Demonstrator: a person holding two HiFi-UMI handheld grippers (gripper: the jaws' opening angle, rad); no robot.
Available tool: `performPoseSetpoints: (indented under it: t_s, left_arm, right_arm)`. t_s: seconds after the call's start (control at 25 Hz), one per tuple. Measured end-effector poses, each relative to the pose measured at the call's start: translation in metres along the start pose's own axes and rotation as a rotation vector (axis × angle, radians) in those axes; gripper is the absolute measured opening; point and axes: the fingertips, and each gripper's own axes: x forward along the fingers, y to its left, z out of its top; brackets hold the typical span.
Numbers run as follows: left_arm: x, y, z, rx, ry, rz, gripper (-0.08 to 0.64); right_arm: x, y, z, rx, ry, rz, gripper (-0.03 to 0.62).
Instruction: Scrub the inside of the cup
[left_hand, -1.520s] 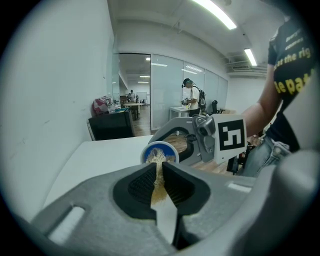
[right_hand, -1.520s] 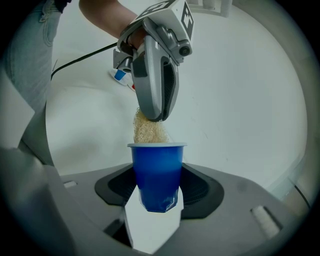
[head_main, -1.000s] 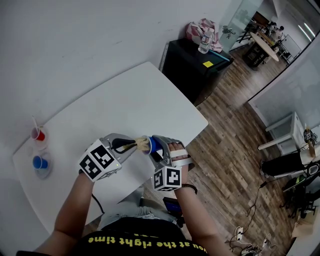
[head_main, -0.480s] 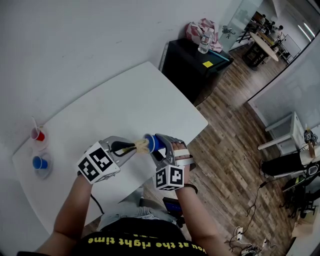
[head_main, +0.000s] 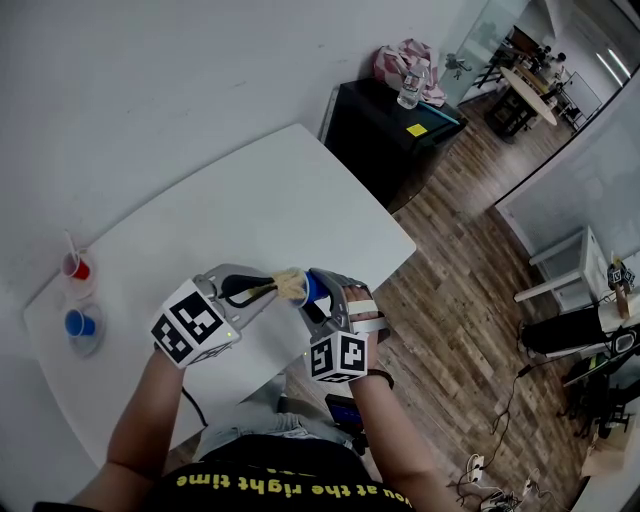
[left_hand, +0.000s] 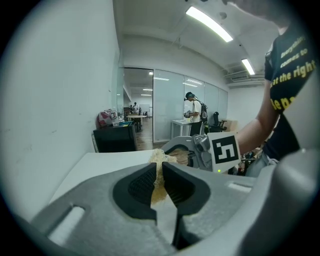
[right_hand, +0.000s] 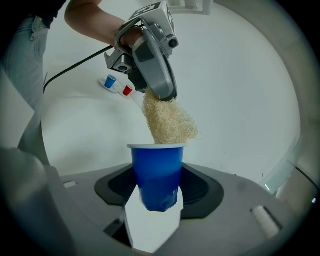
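Gripping the blue cup (right_hand: 156, 172) around its lower half, the right gripper (right_hand: 156, 189) has its jaws clamped on the wall, above the tabletop's (head_main: 250, 210) 6 o'clock edge. The cup is glossy plastic with a pale rim. In the right gripper view its long axis runs 6 to 12 o'clock, mouth at 12. A straw-coloured fibrous scrubber (right_hand: 167, 122) comes down from 11 o'clock to the rim; how deep it reaches is hidden. The left gripper's (right_hand: 160, 92) jaws are pinched tight on the scrubber's top. Farther off, at 9 o'clock in the head view, stand a small red cup (head_main: 76, 269) holding a pale stick and a small blue cup (head_main: 79, 325).
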Motion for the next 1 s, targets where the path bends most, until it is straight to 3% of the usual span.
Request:
performPoseSetpoints:
  t_s: [0.2,0.44,1.0]
  left_arm:
    - [0.001,0.012,-0.01,-0.002,0.042,0.051,0.034]
    - [0.002,0.005,-0.025,-0.001,0.091,0.023,0.034]
    - [-0.008,-0.018,0.007,0.044,0.008,-0.031,0.034]
  right_arm:
    - [-0.003,-0.003,0.003,0.006,-0.008,-0.009,0.265]
    - [-0.003,-0.011,0.003,0.018,-0.006,-0.028,0.265]
    - [-0.003,-0.01,0.001,0.04,-0.008,-0.011,0.265]
